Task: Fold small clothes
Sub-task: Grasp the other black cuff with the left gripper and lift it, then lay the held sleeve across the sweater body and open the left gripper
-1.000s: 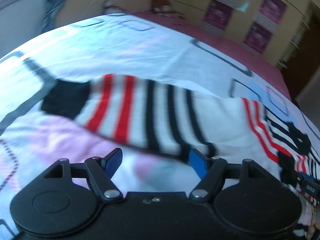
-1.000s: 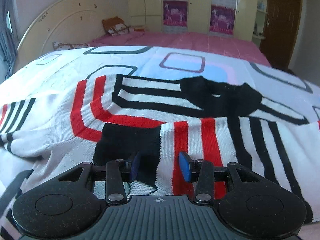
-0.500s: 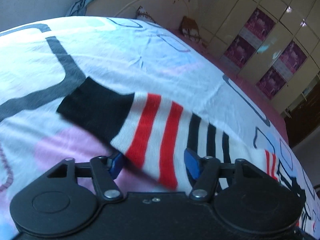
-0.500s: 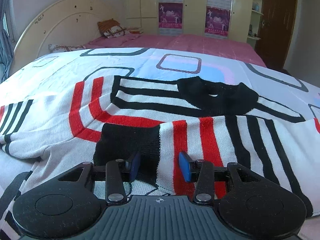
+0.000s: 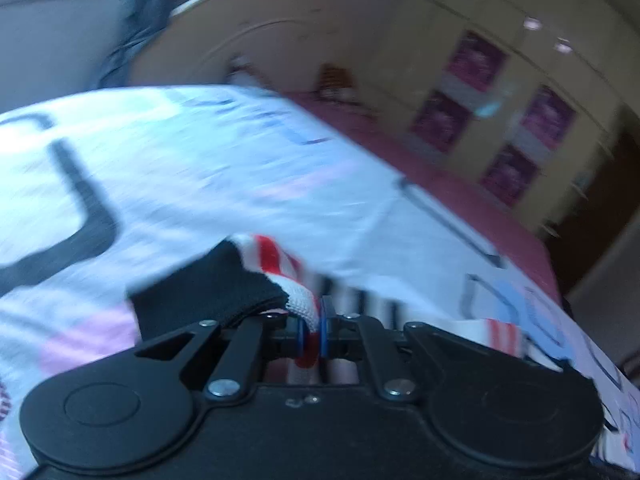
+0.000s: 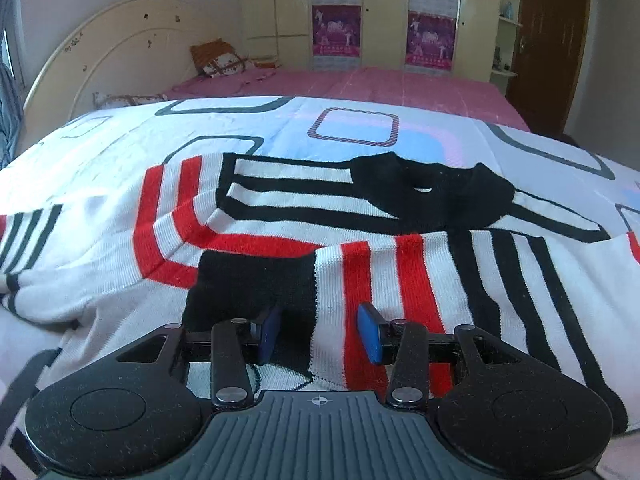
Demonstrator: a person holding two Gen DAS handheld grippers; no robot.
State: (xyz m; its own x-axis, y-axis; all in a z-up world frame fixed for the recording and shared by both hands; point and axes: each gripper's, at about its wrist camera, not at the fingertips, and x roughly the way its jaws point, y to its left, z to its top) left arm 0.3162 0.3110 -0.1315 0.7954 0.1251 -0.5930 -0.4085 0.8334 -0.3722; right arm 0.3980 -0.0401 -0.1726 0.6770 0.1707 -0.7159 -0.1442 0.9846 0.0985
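A small knit sweater (image 6: 304, 208) with white, red and black stripes and a black collar lies flat on the bed. One sleeve (image 6: 400, 272) with a black cuff is folded across its body. My right gripper (image 6: 318, 334) is open, its blue pads resting over that cuff. In the blurred left wrist view, my left gripper (image 5: 314, 330) is shut on the other sleeve (image 5: 276, 264) next to its black cuff (image 5: 208, 284) and holds it raised off the bedspread.
The bedspread (image 6: 120, 152) is white with black, pink and blue squares. Beyond it lie a pink sheet (image 6: 360, 84), cushions (image 6: 220, 60) and a curved cream headboard (image 6: 120, 40). A cupboard with purple posters (image 6: 336, 28) and a brown door (image 6: 552, 40) stand at the back.
My left gripper has shut on the sleeve beside the black cuff and lifted it; the sleeve was flat between open pads before. My right gripper stays open over the folded sleeve.
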